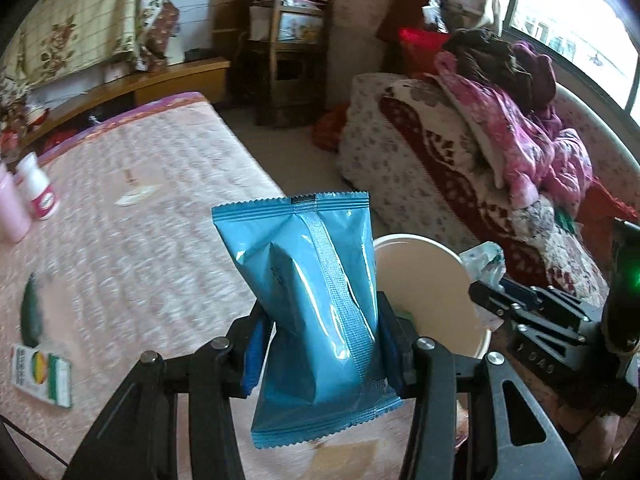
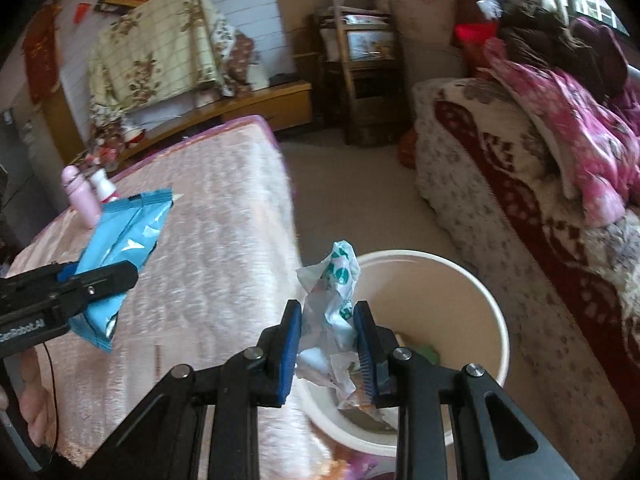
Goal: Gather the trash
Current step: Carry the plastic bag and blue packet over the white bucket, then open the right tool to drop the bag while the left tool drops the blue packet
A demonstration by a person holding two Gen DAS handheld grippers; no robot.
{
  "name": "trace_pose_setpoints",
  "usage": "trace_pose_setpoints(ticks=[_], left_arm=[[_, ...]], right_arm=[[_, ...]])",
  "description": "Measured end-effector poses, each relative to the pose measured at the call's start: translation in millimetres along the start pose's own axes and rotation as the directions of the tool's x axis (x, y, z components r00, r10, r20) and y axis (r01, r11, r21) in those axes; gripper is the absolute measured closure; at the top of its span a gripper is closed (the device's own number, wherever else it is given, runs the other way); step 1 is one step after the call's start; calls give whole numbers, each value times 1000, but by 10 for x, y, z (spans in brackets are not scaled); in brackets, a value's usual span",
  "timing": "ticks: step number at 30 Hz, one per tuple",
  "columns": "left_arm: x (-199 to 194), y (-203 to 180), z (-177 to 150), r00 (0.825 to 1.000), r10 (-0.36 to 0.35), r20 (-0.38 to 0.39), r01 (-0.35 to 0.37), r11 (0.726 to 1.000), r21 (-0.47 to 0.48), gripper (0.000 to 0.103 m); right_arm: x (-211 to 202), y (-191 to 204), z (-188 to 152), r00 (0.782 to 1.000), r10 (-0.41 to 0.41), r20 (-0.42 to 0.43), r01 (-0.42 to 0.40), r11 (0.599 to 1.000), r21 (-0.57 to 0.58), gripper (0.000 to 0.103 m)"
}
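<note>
Right gripper [image 2: 327, 346]: clamped tight on a crumpled white-and-green plastic wrapper [image 2: 334, 300], already above the near rim of the round cream plastic bin [image 2: 472, 280], lower centre of frame.

Left gripper [image 1: 320, 344]: half-closed around a glossy blue sealed snack packet [image 1: 310, 292], long axis upright; bin just right, behind it.

Blue packet [image 1: 320, 312], cream bin [image 2: 460, 312], pink quilted bedspread [image 1: 140, 208].

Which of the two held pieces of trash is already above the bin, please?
The crumpled white wrapper in the right gripper; the blue packet is over the bed.
</note>
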State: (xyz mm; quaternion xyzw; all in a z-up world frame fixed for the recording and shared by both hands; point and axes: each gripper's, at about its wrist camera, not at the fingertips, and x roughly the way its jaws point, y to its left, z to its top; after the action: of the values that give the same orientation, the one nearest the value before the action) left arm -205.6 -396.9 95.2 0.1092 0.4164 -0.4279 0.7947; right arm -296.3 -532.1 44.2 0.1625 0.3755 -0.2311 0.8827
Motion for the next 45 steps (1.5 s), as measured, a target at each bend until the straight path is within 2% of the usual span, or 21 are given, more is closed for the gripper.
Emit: trace_pose_setpoints(ticks=[6, 16, 45], left_arm=[[195, -226, 44, 998, -57, -25, 57, 998, 19, 53], [383, -424, 78, 996, -68, -52, 69, 997, 34, 53], [618, -496, 26, 993, -86, -86, 90, 995, 46, 53]], right_arm=[[19, -222, -56, 999, -34, -10, 34, 999, 33, 74], [76, -387, -112, 998, -49, -25, 51, 996, 73, 73], [157, -621, -171, 996, -78, -51, 84, 988, 127, 72]])
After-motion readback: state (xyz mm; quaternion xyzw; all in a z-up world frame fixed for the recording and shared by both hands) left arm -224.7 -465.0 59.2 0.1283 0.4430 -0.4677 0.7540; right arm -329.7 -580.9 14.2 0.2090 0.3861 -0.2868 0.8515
